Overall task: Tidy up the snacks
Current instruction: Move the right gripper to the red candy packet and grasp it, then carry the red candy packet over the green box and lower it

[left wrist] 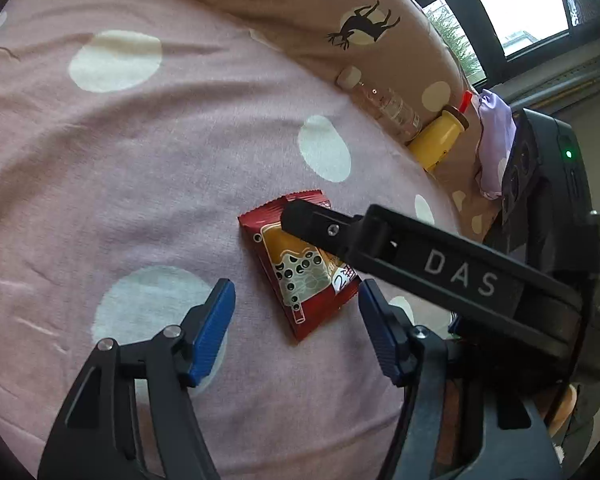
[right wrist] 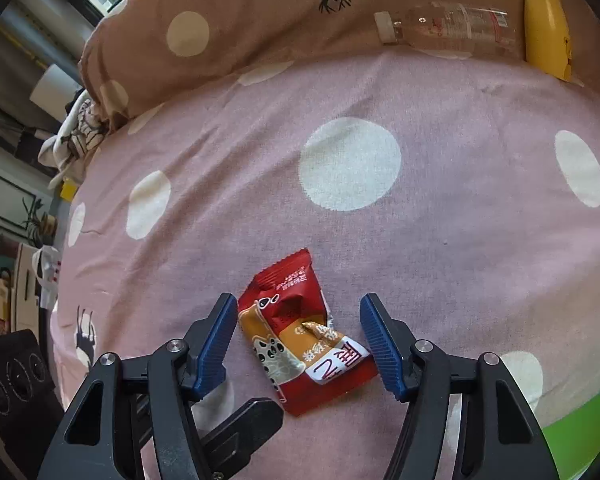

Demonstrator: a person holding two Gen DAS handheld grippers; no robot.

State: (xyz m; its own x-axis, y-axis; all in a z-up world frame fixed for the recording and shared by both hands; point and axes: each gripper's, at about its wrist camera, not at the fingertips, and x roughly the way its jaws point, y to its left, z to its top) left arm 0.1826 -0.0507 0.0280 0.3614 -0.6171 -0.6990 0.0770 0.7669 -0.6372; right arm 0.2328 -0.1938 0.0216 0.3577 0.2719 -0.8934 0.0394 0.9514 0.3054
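A red snack packet (left wrist: 300, 280) with a bubble-tea picture lies flat on the pink polka-dot bedspread (left wrist: 120, 160). My left gripper (left wrist: 296, 316) is open, its blue pads either side of the packet's near end, above it. The right gripper's black body (left wrist: 420, 256) reaches in from the right over the packet's top edge. In the right wrist view the same packet (right wrist: 300, 336) lies crumpled between the open blue pads of my right gripper (right wrist: 298, 340), which is not touching it. The bedspread also shows in this view (right wrist: 420, 240).
A clear plastic bottle (left wrist: 380, 104) and a yellow bottle (left wrist: 436, 140) lie against the brown dotted pillow (left wrist: 300, 12) at the back; both also show in the right wrist view, the clear bottle (right wrist: 448, 28) and the yellow bottle (right wrist: 546, 24). A window is behind. A green edge (right wrist: 580, 432) is at lower right.
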